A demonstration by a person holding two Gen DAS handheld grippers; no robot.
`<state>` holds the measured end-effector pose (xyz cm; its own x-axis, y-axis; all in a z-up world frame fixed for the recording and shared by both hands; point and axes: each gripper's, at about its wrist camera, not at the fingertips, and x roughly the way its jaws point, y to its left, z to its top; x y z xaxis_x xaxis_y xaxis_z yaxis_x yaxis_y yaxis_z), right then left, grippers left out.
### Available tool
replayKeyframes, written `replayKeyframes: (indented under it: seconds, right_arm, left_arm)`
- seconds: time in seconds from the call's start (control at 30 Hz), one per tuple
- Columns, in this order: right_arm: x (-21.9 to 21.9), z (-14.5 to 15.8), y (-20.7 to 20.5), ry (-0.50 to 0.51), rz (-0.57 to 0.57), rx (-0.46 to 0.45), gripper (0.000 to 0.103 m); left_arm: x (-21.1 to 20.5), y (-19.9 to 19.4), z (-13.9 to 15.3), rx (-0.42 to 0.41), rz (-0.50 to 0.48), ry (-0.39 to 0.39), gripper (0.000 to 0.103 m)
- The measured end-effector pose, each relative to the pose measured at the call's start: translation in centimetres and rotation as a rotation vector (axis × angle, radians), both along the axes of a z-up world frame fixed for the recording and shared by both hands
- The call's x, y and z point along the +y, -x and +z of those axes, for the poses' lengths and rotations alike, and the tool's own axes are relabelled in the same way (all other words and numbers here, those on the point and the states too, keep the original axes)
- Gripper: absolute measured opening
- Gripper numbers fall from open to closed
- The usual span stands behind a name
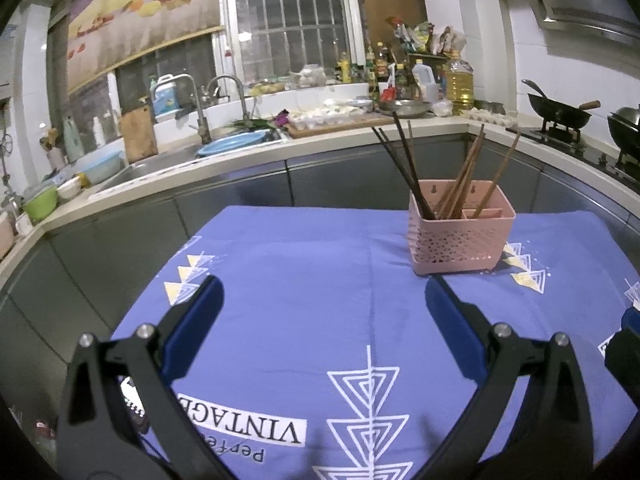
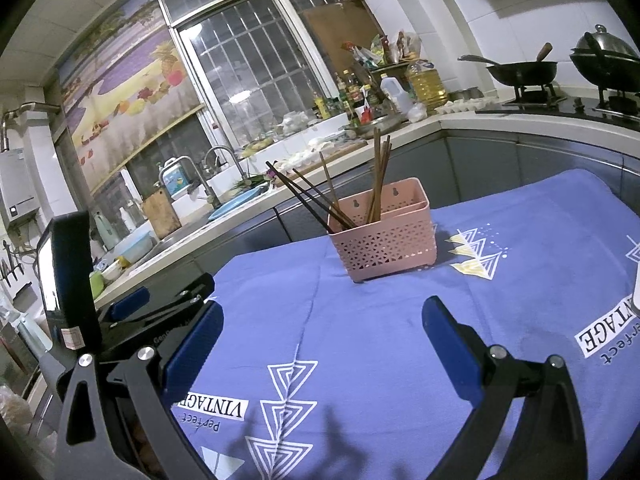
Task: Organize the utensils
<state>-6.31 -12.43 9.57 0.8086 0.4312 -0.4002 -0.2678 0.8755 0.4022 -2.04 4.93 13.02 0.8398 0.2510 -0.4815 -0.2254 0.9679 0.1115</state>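
A pink perforated utensil basket (image 1: 460, 236) stands upright on the blue tablecloth (image 1: 300, 280), at the far right of the left wrist view. It holds several chopsticks (image 1: 452, 176), dark and light wooden, leaning outwards. The basket (image 2: 386, 240) and chopsticks (image 2: 376, 176) also show in the right wrist view, at the centre. My left gripper (image 1: 324, 304) is open and empty, low over the cloth, short of the basket. My right gripper (image 2: 322, 324) is open and empty, also short of the basket. The left gripper's body (image 2: 132, 312) shows at the left of the right wrist view.
A kitchen counter (image 1: 240, 160) with a sink, taps, a blue basin (image 1: 236, 146) and bottles runs behind the table. Woks (image 1: 560, 114) sit on a stove at the right. A white object (image 2: 636, 292) lies at the cloth's right edge.
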Motion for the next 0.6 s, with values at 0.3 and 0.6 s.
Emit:
replayKeyframes:
  seconds: [0.3, 0.6]
  right_arm:
    - [0.18, 0.1, 0.08, -0.003, 0.002, -0.003, 0.098]
    - [0.09, 0.12, 0.1, 0.0, 0.001, -0.007, 0.098]
  left_arm:
    - [0.17, 0.14, 0.15, 0.0, 0.017, 0.01, 0.097]
    - [-0.57, 0.39, 0.6, 0.0, -0.023, 0.008, 0.097]
